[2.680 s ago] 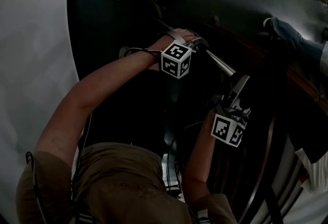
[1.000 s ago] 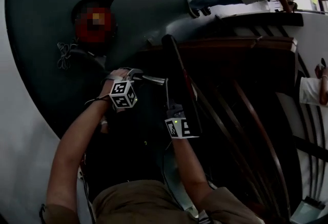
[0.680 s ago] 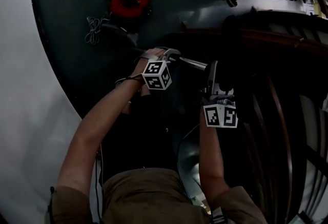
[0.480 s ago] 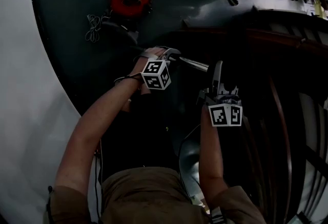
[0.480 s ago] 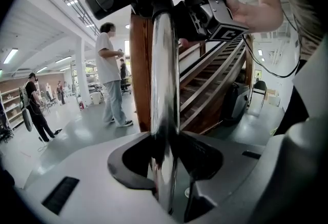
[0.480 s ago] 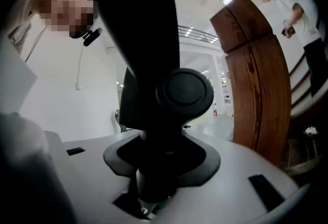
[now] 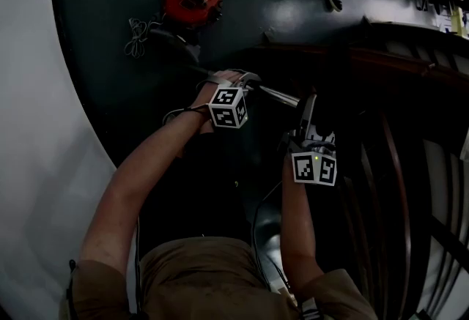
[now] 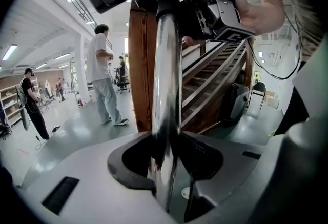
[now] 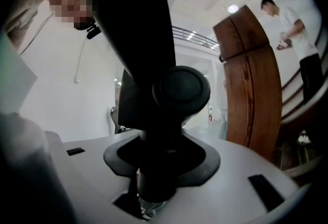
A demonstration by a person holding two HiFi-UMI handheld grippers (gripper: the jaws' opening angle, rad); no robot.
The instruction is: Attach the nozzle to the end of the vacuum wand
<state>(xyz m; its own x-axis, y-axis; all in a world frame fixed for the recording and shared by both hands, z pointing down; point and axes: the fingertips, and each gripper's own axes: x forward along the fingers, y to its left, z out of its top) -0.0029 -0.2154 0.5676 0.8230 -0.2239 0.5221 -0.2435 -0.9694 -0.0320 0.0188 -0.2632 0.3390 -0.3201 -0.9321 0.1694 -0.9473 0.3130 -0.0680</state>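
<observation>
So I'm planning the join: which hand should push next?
Right, probably. The right gripper holds the nozzle at the far end of the wand; the left gripper is clamped on that wand, steadying it.

The head view is dim and underexposed; the dark floor (image 7: 110, 55) carries one pale patch of glare near the top. The left gripper view is bright, lit by ceiling lamps (image 8: 10, 52) (the metal wand (image 8: 166, 89) shines with streaks of reflection). In the right gripper view the black nozzle (image 9: 138, 38) is a soft, unfocused silhouette against washed-out white. Both gripper views bend at the edges.
</observation>
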